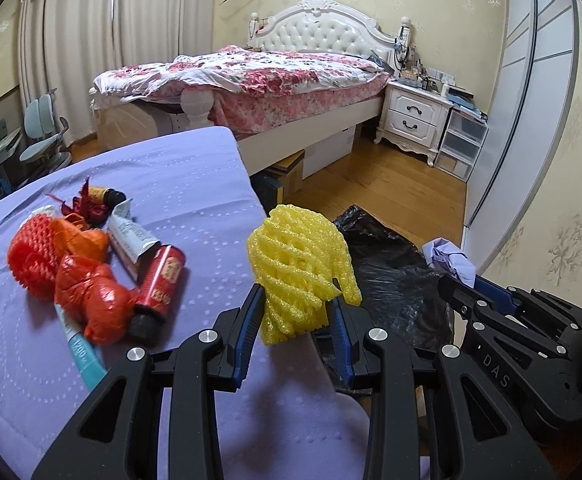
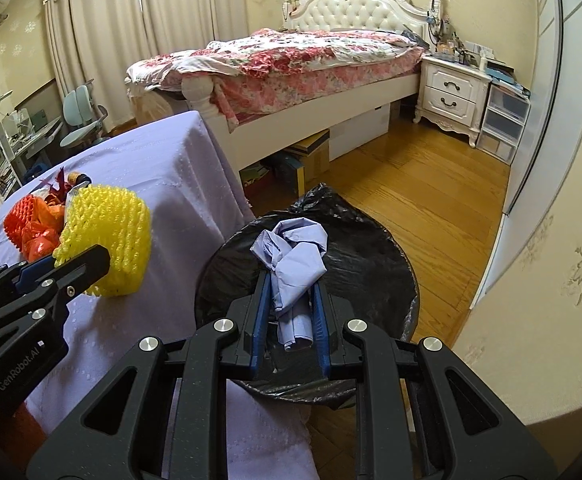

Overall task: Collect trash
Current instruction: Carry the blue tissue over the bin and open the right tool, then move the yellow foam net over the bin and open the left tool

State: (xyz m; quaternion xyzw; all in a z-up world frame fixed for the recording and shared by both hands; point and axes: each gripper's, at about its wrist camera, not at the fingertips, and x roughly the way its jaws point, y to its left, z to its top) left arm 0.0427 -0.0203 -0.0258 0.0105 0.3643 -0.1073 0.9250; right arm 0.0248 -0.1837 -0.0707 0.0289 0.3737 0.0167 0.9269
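My left gripper (image 1: 297, 294) is shut on a yellow foam fruit net (image 1: 299, 264), held near the right edge of the lilac-covered table (image 1: 151, 168); the same yellow net (image 2: 107, 240) shows in the right wrist view. My right gripper (image 2: 291, 276) is shut on a crumpled lilac paper (image 2: 291, 252), held above the black-lined trash bin (image 2: 371, 256). In the left wrist view the right gripper (image 1: 455, 280) and its paper (image 1: 449, 258) show beside the black bin bag (image 1: 391, 272). On the table lie a red foam net (image 1: 31, 252), orange plastic bags (image 1: 91, 292), a red can (image 1: 159, 280) and other wrappers.
A bed with a floral quilt (image 1: 259, 72) stands behind, boxes under it. A white nightstand (image 1: 415, 116) and clear drawers (image 1: 463, 144) line the right wall. Wooden floor (image 2: 411, 184) lies beyond the bin. A desk chair (image 1: 47, 136) stands at far left.
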